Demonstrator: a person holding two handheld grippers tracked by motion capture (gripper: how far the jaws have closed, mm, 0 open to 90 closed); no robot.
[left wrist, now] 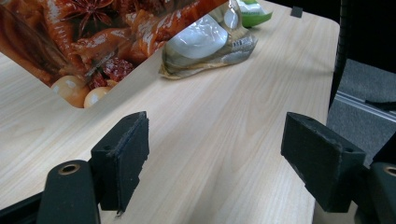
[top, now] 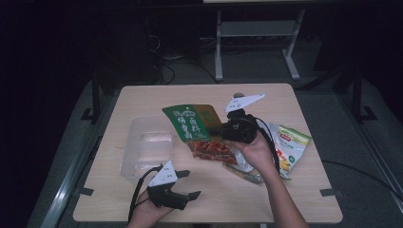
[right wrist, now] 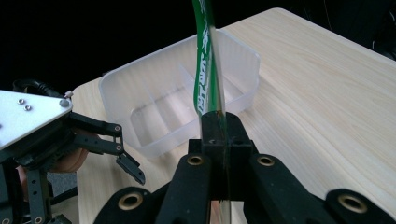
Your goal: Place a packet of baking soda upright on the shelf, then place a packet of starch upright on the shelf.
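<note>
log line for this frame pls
right gripper: shut on green packet, held above table | left gripper: open, holding nothing | tray: holds nothing | two more packets at right

Your green-topped snack packet [top: 197, 130] sits near the middle of the high view, held off the table and tilted, its green end with pale lettering toward the upper left and its red-brown printed end toward the lower right. In the left gripper view that lower end [left wrist: 93, 42] fills the upper left, showing star anise and glazed meat. In the right gripper view you see it edge-on [right wrist: 207, 60], a thin green strip rising up the centre.
</note>
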